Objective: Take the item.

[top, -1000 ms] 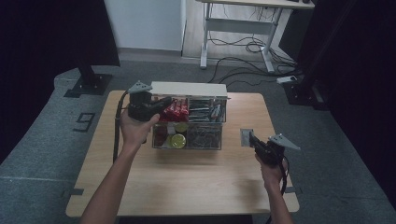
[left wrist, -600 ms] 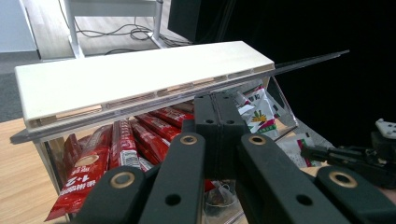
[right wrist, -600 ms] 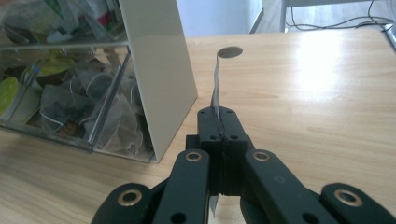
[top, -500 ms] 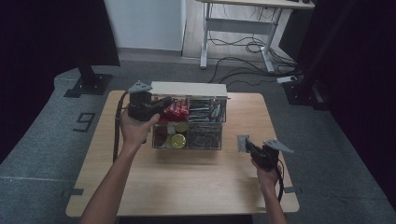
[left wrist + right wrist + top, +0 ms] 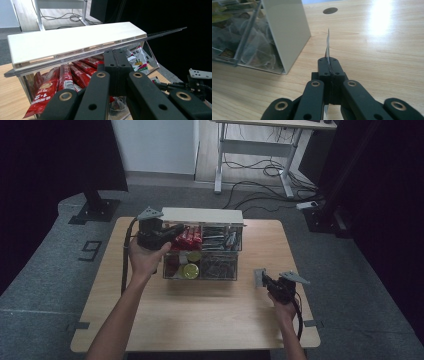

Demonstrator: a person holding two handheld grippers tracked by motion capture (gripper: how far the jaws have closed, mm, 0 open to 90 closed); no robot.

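Half the packet (image 5: 327, 46) hidden btwn right gripper (image 5: 329, 61) jaws.

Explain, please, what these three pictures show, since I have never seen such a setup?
A person at a wooden table holds a hand-held two-jaw gripper in each hand. One picture looks down from above; the other two come from cameras riding on each gripper, looking along its black jaws. On the table stands a clear organizer box of red snack packets and tea bags, its white lid raised. The left gripper is shut at the lid's clear edge; whether it grips it is unclear. The right gripper is shut on a thin flat sachet.
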